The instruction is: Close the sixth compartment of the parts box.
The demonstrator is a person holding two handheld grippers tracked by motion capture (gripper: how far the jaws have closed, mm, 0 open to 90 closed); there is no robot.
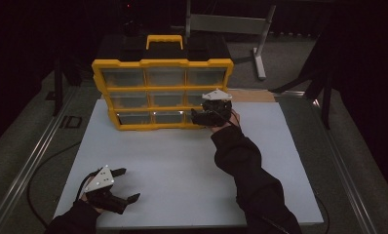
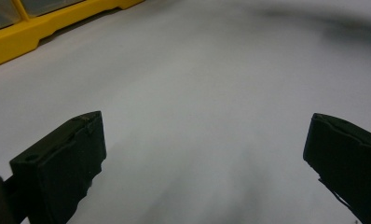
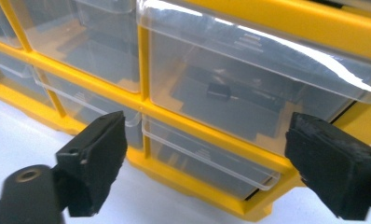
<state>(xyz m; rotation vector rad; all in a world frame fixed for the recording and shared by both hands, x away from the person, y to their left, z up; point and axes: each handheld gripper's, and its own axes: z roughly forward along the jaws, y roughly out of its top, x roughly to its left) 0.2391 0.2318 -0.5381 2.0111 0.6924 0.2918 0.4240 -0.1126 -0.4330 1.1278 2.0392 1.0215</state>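
A yellow drawer cabinet [image 1: 163,63] with three rows of clear drawers stands at the far middle of the white board [image 1: 182,165]. My right gripper [image 1: 197,117] is at its lower right corner, jaws open and pointing at the cabinet front. In the right gripper view the right gripper [image 3: 207,121] faces the right column, with the middle-row drawer [image 3: 249,84] above and the bottom drawer [image 3: 207,161] below; no pad touches either. A small dark part [image 3: 218,91] lies inside the middle-row drawer. My left gripper [image 1: 127,184] rests open at the board's near left corner, nothing between its jaws [image 2: 204,121].
The cabinet's yellow base [image 2: 16,35] shows far off in the left gripper view. A metal stand [image 1: 260,44] rises behind the cabinet. A floor rail [image 1: 31,161] runs along the left of the board. A person's dark sleeve [image 1: 245,170] crosses the right half.
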